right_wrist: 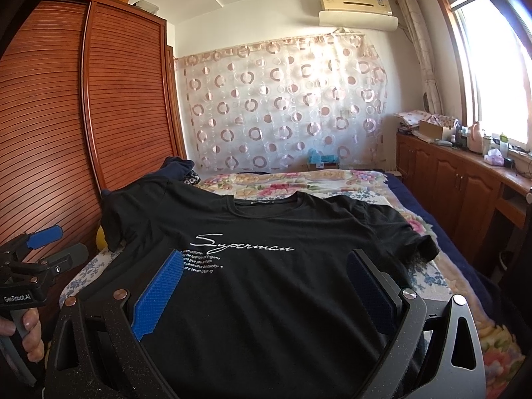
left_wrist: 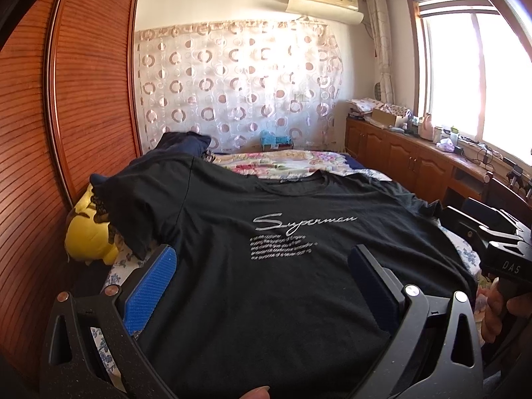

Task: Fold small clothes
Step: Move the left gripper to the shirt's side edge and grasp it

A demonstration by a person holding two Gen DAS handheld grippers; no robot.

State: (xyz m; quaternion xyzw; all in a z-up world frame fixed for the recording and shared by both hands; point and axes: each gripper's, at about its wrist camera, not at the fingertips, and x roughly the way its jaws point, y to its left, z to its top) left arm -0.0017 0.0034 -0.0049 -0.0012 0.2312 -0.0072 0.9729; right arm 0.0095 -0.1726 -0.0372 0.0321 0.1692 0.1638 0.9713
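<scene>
Currently: black shirt (left_wrist: 266,266) flat on bed (right_wrist: 432,232), hem cut off; left tongs (left_wrist: 262,259), right tongs (right_wrist: 266,266) both agape, empty.

Left claw (left_wrist: 262,279): two matte black speckled arms, each with triangular cut-outs and round silver and copper screw heads, carrying ribbed blue pads (left_wrist: 151,287). Right claw (right_wrist: 264,286): identical build. At the right edge of the left view, its black housing bears "DAS"; at lower left of the right view, the other housing reads "GenRobot.AI", above bare-skinned fingers (right_wrist: 31,332).
</scene>
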